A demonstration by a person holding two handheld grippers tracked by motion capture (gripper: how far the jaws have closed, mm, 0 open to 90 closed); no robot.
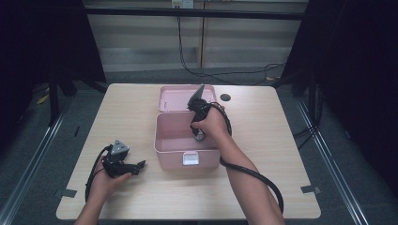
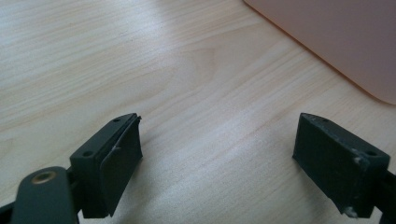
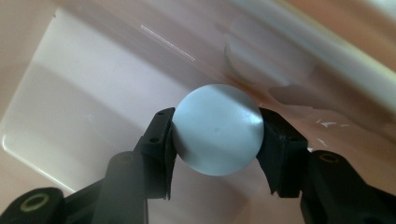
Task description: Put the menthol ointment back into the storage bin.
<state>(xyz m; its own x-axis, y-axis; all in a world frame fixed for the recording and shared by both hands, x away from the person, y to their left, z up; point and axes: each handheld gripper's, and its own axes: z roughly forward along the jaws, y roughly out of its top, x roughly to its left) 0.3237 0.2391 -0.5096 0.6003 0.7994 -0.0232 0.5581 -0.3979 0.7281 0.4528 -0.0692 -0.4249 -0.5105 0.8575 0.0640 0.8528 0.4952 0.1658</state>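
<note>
The right gripper [image 3: 217, 135] clamped a pale ball [image 3: 218, 129] inside the open pink box [image 1: 162, 140]. The left gripper [image 2: 219, 154] rested wide open and empty on the table [image 2: 140, 60]. Risk: the smooth, round ball could squirt from the pads [image 3: 161, 135] if the squeeze shifted off-centre.

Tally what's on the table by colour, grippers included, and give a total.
Pink: 1, the open box
Pale blue: 1, the ball, held inside the box
Black: 3, the left gripper, the right gripper and a round disc on the tabletop
Total: 5
</note>
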